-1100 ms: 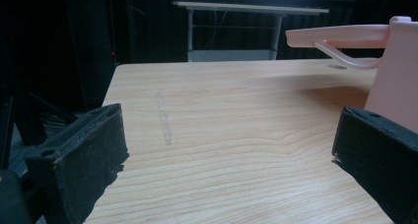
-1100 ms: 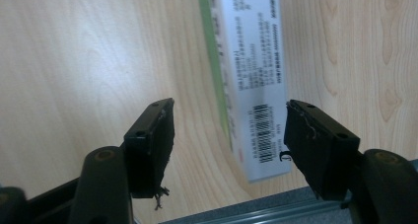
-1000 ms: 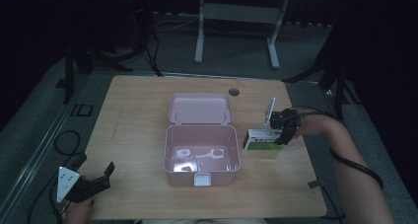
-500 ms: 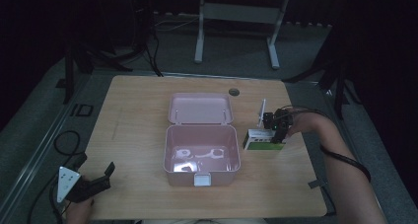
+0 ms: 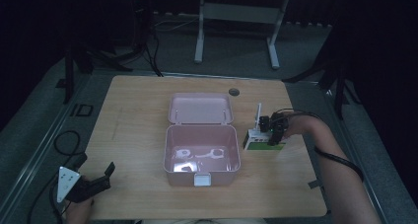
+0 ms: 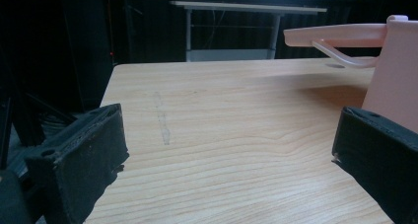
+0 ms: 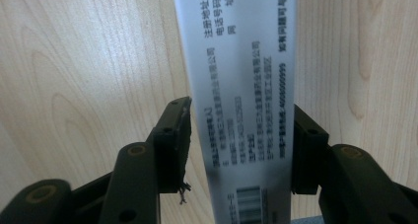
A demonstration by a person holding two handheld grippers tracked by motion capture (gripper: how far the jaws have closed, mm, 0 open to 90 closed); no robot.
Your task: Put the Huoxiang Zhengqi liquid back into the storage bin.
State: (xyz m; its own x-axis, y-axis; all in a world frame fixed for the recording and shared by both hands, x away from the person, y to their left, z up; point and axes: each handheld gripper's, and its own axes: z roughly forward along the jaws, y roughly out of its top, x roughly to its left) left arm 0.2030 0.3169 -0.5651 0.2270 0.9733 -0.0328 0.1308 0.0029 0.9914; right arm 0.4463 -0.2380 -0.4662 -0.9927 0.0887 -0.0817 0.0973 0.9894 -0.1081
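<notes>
Near the worktop's right edge, the right gripper (image 7: 236, 150) pinches the small carton (image 5: 260, 141) by its narrow sides, where a slipping grip could tip it, while the left gripper (image 6: 231, 165) rests spread at the front-left corner.

Light wooden table (image 5: 138, 120), open pink lidded box (image 5: 201, 152) at centre, small white-green carton (image 5: 256, 141) just beside it

Wooden desk (image 5: 138, 115) sitting on grey floor (image 5: 44, 115); white-legged frame (image 5: 236, 17) standing at 12 o'clock; black cables (image 5: 148, 46) trailing at 11 o'clock.
</notes>
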